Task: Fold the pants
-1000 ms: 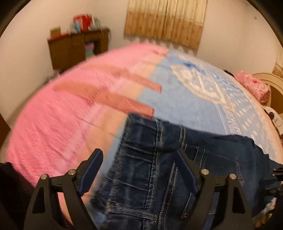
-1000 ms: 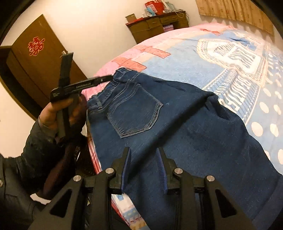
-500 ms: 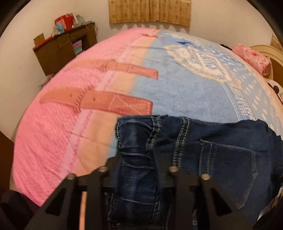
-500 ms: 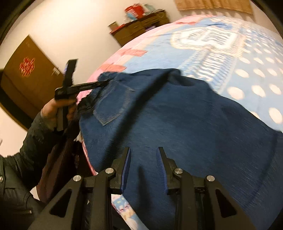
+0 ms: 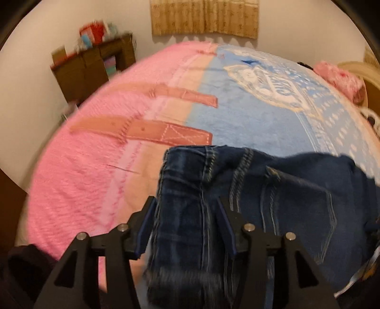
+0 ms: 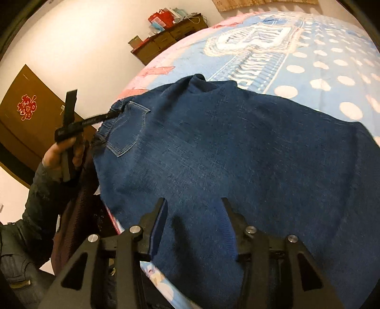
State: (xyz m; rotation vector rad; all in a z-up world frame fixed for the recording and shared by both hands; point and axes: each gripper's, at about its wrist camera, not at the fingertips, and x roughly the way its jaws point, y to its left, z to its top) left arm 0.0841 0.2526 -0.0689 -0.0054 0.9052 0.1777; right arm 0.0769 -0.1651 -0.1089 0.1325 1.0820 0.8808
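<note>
Dark blue jeans [image 6: 237,154] lie spread on the bed, back pocket [image 6: 128,128] up, waistband toward the left. In the left wrist view the bunched waistband [image 5: 187,180] sits between the fingers of my left gripper [image 5: 186,209], whose jaws are opening and no longer pinch the denim. The same left gripper [image 6: 112,114] shows in the right wrist view at the waistband, held by a hand [image 6: 66,152]. My right gripper [image 6: 193,206] hovers low over the leg fabric near the bed's front edge, its jaws opening, with flat denim under them and nothing pinched.
The bed carries a pink and light blue blanket [image 5: 249,123] with a dotted pattern. A wooden cabinet [image 5: 92,69] stands by the far wall under a curtain [image 5: 204,19]. A pink pillow [image 5: 339,78] lies at the head. A brown door [image 6: 26,114] is at the left.
The left jaws closed on the waistband half a second ago and have since spread apart. The right gripper slid along the jeans away from the waist, and its jaws widened.
</note>
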